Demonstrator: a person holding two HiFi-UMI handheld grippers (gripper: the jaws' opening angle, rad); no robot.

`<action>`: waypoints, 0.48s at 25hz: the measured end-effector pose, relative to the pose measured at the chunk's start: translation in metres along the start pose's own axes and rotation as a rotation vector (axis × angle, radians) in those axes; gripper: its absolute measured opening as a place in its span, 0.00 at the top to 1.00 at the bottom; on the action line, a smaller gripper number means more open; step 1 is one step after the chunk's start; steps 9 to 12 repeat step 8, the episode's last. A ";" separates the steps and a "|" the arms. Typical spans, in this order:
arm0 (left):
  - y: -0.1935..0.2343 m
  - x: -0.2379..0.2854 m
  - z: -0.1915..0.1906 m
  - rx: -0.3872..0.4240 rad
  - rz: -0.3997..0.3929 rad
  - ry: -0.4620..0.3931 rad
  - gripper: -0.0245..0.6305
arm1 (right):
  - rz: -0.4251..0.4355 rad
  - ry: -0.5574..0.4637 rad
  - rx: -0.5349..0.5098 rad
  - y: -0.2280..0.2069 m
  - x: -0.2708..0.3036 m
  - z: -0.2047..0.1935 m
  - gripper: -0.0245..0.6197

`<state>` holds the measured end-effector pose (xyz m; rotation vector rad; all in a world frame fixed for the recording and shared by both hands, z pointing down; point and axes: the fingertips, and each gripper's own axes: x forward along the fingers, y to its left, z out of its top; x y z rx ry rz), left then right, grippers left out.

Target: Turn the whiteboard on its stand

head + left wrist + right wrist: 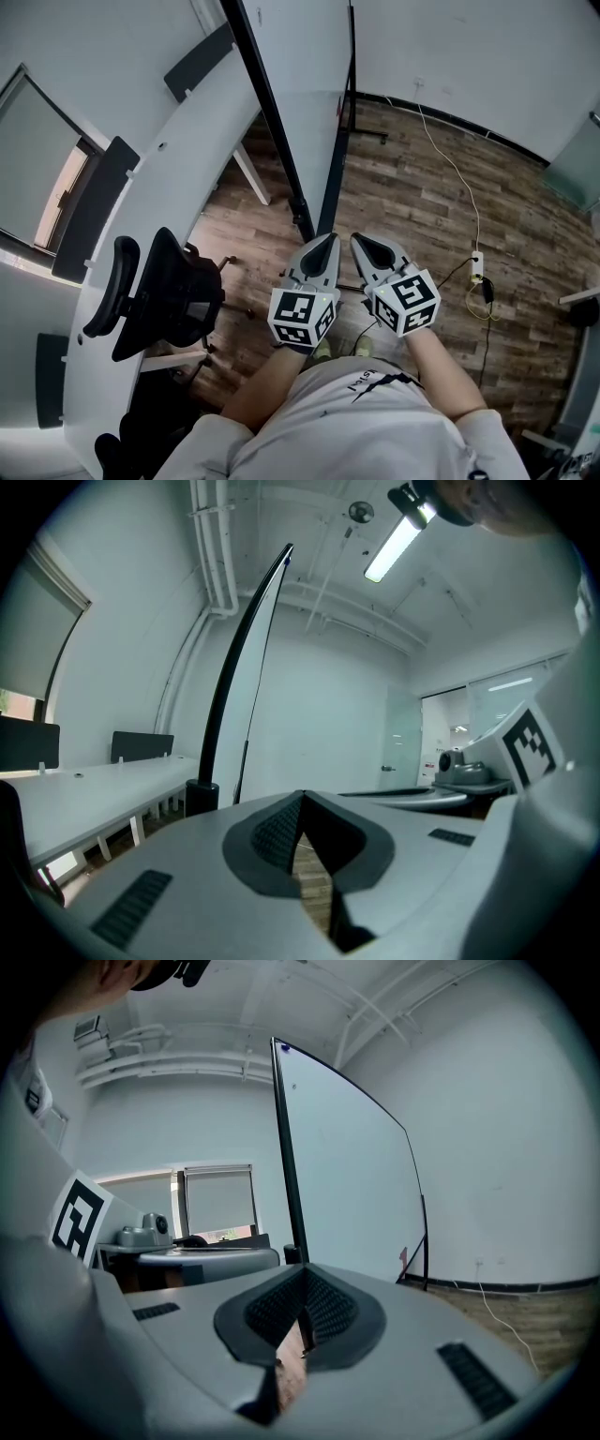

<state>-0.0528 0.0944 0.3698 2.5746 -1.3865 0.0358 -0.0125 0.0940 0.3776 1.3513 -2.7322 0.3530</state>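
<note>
I see the whiteboard (305,103) standing edge-on in the top middle of the head view, on the wood floor (422,216). My left gripper (328,239) and right gripper (358,239) sit side by side in the lower middle, pointing at its near end. Both are closed tight and hold nothing. A black chair (173,291) is at the left.

Long curved white desk (150,187) is seen at left, with dark partition panels (94,211) mounted along it. Black office chair (164,291) is parked just beside desk. Wood-plank floor (422,216) is crossed by white cable (457,173) to power strip (476,267). Ceiling tube light (396,544) is lit.
</note>
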 end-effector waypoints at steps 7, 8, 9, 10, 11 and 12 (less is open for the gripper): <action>0.004 -0.002 -0.003 0.001 0.007 0.004 0.94 | 0.001 0.004 -0.002 0.003 0.003 -0.002 0.94; 0.005 -0.002 -0.003 0.001 0.008 0.004 0.94 | 0.002 0.005 -0.003 0.003 0.004 -0.002 0.94; 0.005 -0.002 -0.003 0.001 0.008 0.004 0.94 | 0.002 0.005 -0.003 0.003 0.004 -0.002 0.94; 0.005 -0.002 -0.003 0.001 0.008 0.004 0.94 | 0.002 0.005 -0.003 0.003 0.004 -0.002 0.94; 0.005 -0.002 -0.003 0.001 0.008 0.004 0.94 | 0.002 0.005 -0.003 0.003 0.004 -0.002 0.94; 0.005 -0.002 -0.003 0.001 0.008 0.004 0.94 | 0.002 0.005 -0.003 0.003 0.004 -0.002 0.94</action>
